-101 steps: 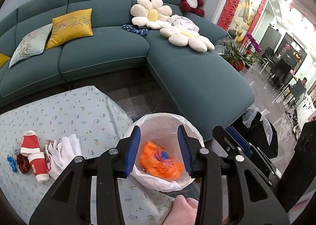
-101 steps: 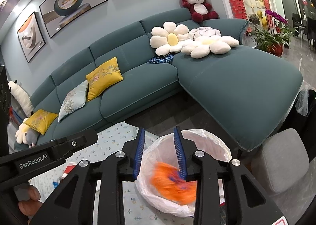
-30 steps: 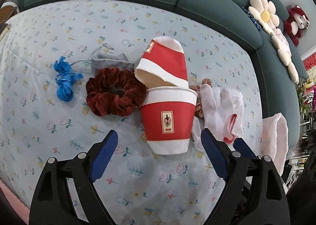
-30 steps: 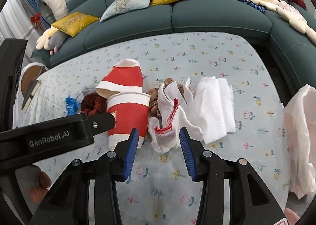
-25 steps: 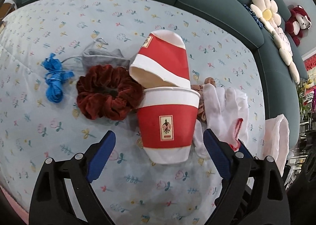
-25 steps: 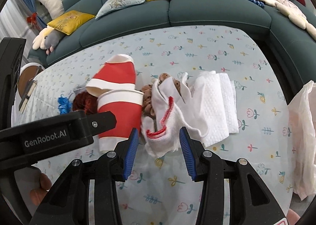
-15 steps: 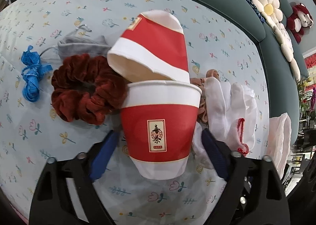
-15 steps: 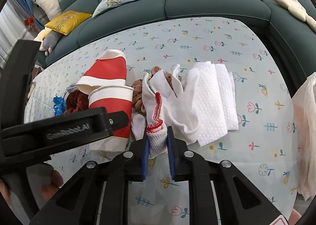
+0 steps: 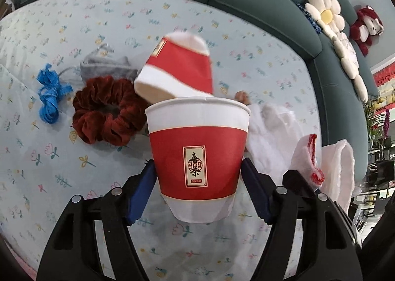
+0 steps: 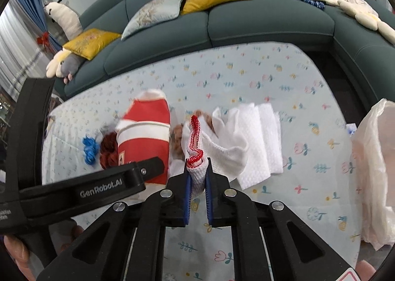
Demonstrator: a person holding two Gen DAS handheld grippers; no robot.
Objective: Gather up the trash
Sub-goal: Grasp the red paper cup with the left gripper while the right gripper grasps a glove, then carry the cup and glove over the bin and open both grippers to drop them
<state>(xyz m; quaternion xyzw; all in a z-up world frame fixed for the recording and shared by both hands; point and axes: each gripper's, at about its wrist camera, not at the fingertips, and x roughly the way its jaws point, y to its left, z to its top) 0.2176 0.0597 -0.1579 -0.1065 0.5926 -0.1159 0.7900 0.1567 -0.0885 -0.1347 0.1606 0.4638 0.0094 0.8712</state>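
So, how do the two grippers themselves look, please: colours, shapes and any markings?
Both the left gripper and the right gripper are matte black frames with triangular cut-outs and silver screws. Their fingers carry blue pads. The left body reads "GenRobot.AI" in white. No cables or sleeves show.

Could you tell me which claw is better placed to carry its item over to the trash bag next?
Right. The right claw is already shut on the white glove, and the trash bag lies on its side. The left claw grips the paper cup, farther from the bag.
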